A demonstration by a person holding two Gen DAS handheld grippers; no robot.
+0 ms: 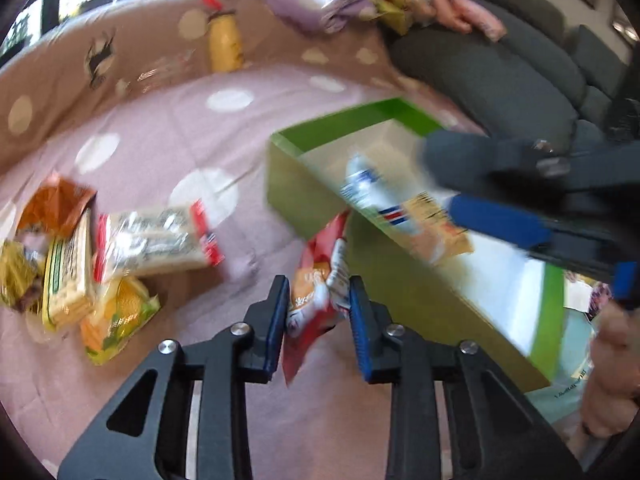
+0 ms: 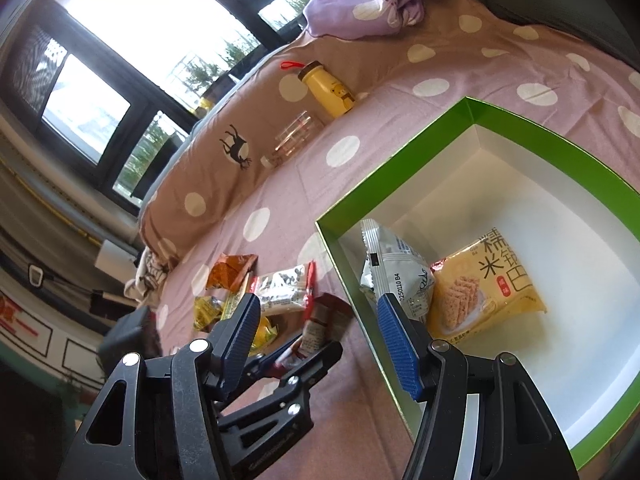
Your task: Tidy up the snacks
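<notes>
My left gripper [image 1: 320, 312] is shut on a red and orange snack packet [image 1: 314, 280], held just off the pink dotted bedsheet beside the near wall of the green box [image 1: 300, 200]. The right wrist view shows the left gripper [image 2: 316, 344] from the side, still with the red packet [image 2: 324, 320]. Inside the box [image 2: 400, 160] lie a white packet [image 2: 392, 268] and a yellow rice-cracker packet [image 2: 484, 292]. My right gripper [image 2: 320, 308] stands open and empty over the box's near left corner. One of its blue-padded fingers [image 1: 500, 220] reaches across the box.
A heap of loose snack packets [image 1: 120, 256] lies left of the box. Farther back on the bed are a yellow bottle [image 2: 328, 88], a clear glass [image 2: 294, 138] and a purple flowered cloth [image 2: 372, 4]. Grey cushions [image 1: 500, 80] sit behind. A hand [image 1: 612, 380] shows at right.
</notes>
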